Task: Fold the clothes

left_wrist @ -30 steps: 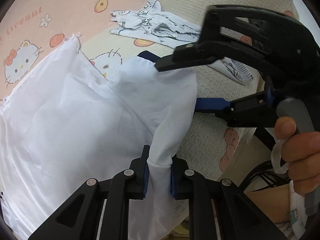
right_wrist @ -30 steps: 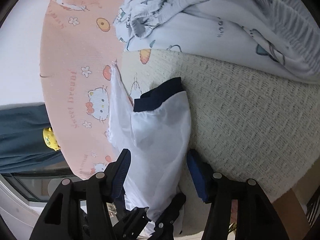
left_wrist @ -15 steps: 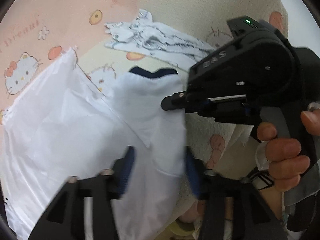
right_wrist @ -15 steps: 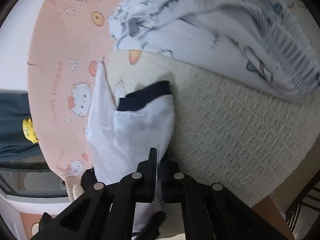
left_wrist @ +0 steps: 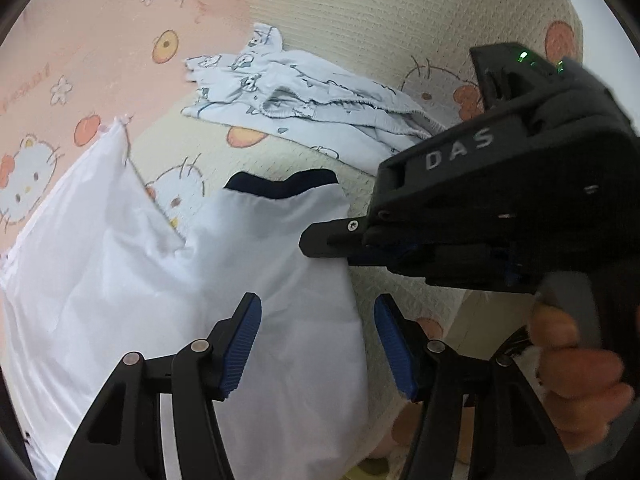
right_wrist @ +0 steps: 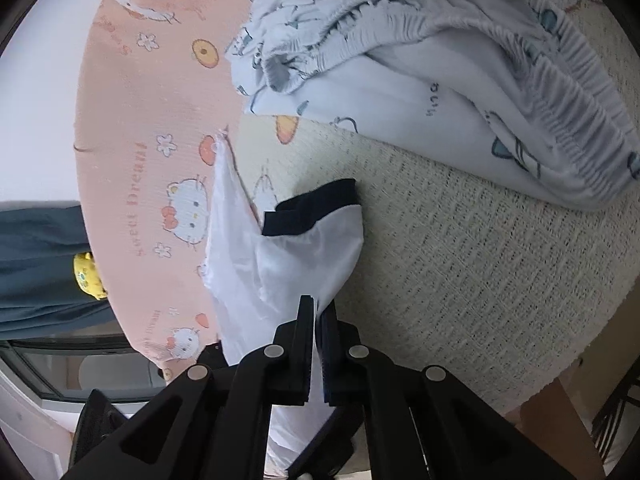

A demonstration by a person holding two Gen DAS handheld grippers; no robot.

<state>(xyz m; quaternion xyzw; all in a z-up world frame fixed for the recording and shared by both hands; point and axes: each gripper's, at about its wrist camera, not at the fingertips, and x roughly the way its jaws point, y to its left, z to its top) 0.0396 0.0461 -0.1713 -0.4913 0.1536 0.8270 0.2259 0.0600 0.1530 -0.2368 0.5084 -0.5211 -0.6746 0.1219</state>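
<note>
My left hand-held gripper [left_wrist: 318, 344] is open, its two blue pads [left_wrist: 242, 346] wide apart, and the white garment [left_wrist: 168, 280] lies between and under them without being pinched. My right hand-held gripper [right_wrist: 318, 344] is closed on the edge of the same white garment [right_wrist: 280, 276]; a fold of the cloth goes in between its two jaws. In the left wrist view I see the right hand-held gripper [left_wrist: 320, 242] coming from the right side, its tip on the right edge of the sleeve, and my hand [left_wrist: 576, 372] around the grey handle.

The white garment is thin, smooth and a little wrinkled. Its sleeve ends in a dark navy cuff [left_wrist: 282, 186], which points away from me. The body of the garment spreads to the left over a bed cover [left_wrist: 100, 40] that is pink and cream, with cat faces and flowers printed on it.

Behind the cuff, well apart from it, a second piece of clothing [left_wrist: 304, 98] lies crumpled on the cover. It is pale, with small cartoon prints and gathered elastic edges.
</note>
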